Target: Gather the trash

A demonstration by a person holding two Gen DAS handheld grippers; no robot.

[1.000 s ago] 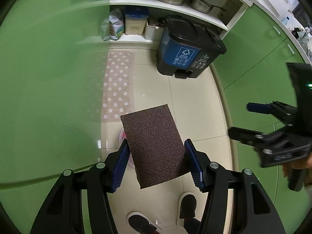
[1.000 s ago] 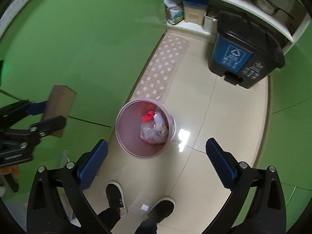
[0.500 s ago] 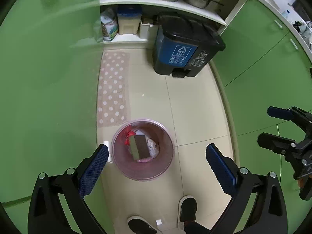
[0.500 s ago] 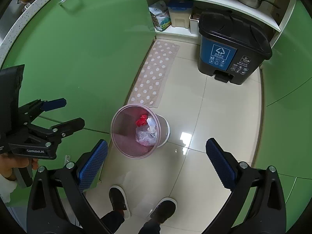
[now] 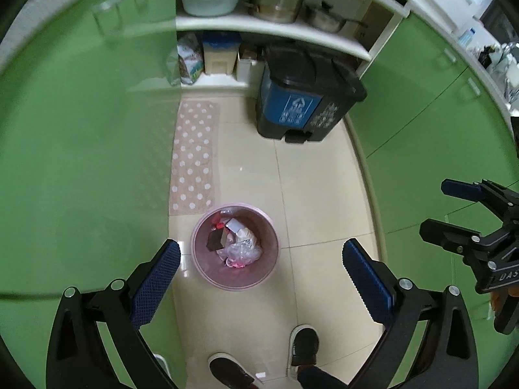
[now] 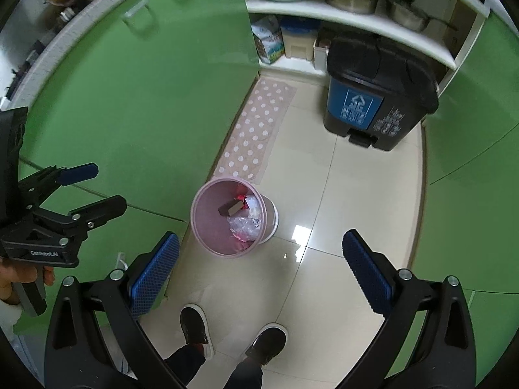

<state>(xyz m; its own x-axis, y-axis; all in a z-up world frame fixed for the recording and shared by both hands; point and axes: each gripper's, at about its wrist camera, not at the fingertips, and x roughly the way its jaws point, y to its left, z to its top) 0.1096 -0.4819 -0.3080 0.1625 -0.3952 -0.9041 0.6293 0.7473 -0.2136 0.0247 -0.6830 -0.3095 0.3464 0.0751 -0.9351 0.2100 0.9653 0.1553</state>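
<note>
Left gripper (image 5: pixel 261 274) hangs high over the floor, jaws spread wide, nothing between them. Right gripper (image 6: pixel 261 272) the same: wide apart and empty. Straight below, the pink wastebasket (image 5: pixel 271 275) stands on the cream tiles just beside the polka-dot mat (image 5: pixel 194 155). Inside, the brown sponge block (image 5: pixel 216 240) lies tilted against crumpled clear plastic (image 5: pixel 241 249) and something red, too small to name. The black-and-blue pedal bin (image 6: pixel 376 97) sits by the shelves, lid down. The person's shoes (image 6: pixel 194 327) are cut off at the bottom edge.
</note>
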